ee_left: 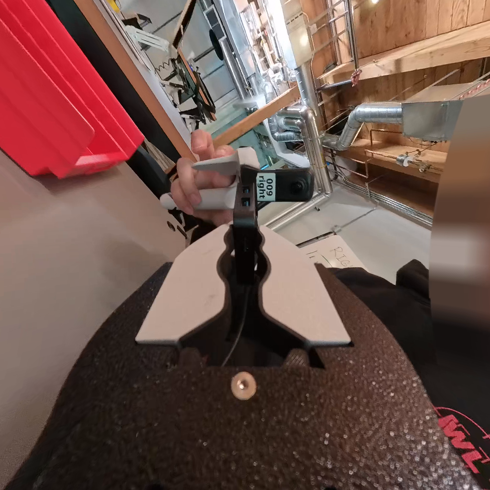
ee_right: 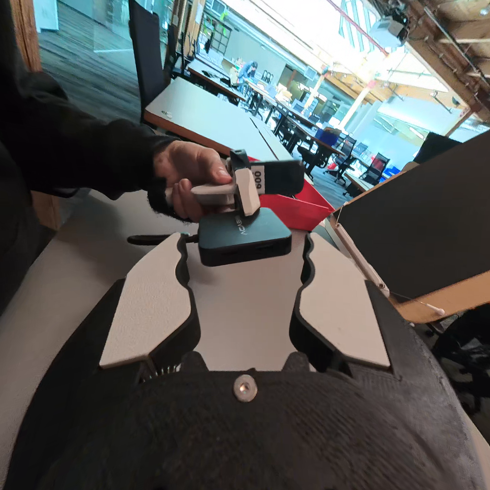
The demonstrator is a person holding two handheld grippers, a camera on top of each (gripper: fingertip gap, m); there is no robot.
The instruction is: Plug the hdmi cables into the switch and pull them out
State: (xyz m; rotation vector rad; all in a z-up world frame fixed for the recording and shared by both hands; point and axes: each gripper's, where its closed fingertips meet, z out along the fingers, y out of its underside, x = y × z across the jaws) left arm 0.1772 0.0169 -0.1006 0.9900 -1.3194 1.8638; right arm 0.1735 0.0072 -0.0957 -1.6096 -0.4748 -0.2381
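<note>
The switch (ee_right: pixel 244 236) is a flat black box with two slots on the side facing my right gripper. It is held tilted above the beige table (ee_right: pixel 238 305). My left gripper (ee_left: pixel 245 230) is shut on the switch (ee_left: pixel 245 220), which shows edge-on there with two blue ports. A thin black cable (ee_left: pixel 237 334) hangs from it between the fingers. In the right wrist view the left gripper's white finger (ee_right: pixel 248 193) sits on the switch's far part. My right gripper (ee_right: pixel 245 236) is open and empty, its fingertips on either side of the switch without touching it. A black cable (ee_right: pixel 148 239) leaves the switch's left side.
A red plastic bin (ee_right: pixel 291 209) stands behind the switch and also shows in the left wrist view (ee_left: pixel 53 92). A black board with cardboard edges (ee_right: pixel 411 225) stands at the right. A sheet of paper (ee_left: pixel 334 254) lies near a dark sleeve (ee_left: pixel 384 305).
</note>
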